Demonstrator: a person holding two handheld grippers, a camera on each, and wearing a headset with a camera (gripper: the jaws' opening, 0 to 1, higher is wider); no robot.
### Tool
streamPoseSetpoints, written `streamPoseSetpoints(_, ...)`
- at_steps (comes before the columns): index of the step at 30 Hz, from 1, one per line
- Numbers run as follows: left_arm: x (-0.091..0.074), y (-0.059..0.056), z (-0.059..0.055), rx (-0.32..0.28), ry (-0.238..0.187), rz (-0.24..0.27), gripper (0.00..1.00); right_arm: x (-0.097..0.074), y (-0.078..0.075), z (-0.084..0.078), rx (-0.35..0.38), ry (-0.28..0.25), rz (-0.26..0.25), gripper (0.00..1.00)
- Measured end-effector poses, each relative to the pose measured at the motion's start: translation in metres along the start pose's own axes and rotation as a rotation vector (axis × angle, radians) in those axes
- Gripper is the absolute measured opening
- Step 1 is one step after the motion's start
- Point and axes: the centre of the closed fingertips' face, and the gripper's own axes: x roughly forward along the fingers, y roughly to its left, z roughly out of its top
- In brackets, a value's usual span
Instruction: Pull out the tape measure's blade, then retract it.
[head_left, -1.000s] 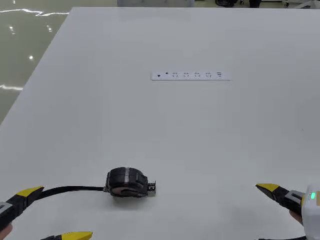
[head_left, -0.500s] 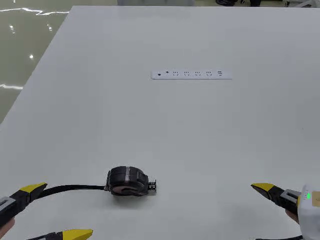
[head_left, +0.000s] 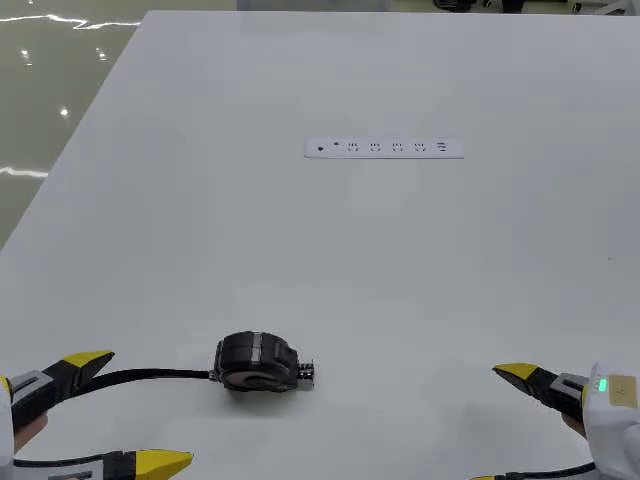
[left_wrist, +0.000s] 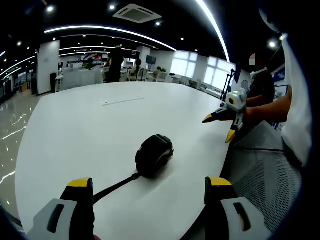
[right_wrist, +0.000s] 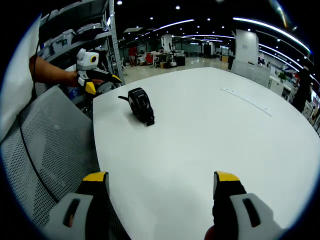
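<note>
Holding the left gripper (head_left: 128, 410) spread wide and empty at the near-left edge of the white table (head_left: 400, 260). Finding the tape measure (head_left: 256, 363) just to its right, lying on the table untouched, with its black strap (head_left: 150, 377) trailing left and its blade wound in. Keeping the right gripper (right_wrist: 161, 176) likewise spread and empty at near right, well apart from it.

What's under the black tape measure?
The tape measure sits on the white table, its black strap trailing off to one side. Nothing pokes out from beneath it. The patch of table right under its body is covered, so that can't be seen.
</note>
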Motion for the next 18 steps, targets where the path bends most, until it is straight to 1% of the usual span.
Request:
streamPoseSetpoints(13,0.009,-0.004,0.001,0.036,0.030,-0.049,0.89,0.003,-0.001,0.001,-0.014,0.001,0.021,0.86)
streamPoseSetpoints(15,0.011,-0.005,0.000,0.045,0.038,-0.060,0.89,0.004,-0.002,0.000,-0.017,0.005,0.025,0.86)
streamPoseSetpoints(17,0.013,-0.006,-0.001,0.064,0.059,-0.075,0.88,0.005,-0.002,0.000,-0.022,0.008,0.029,0.86)
streamPoseSetpoints(18,0.014,-0.006,0.000,0.069,0.060,-0.079,0.87,0.006,-0.002,0.000,-0.023,0.010,0.030,0.86)
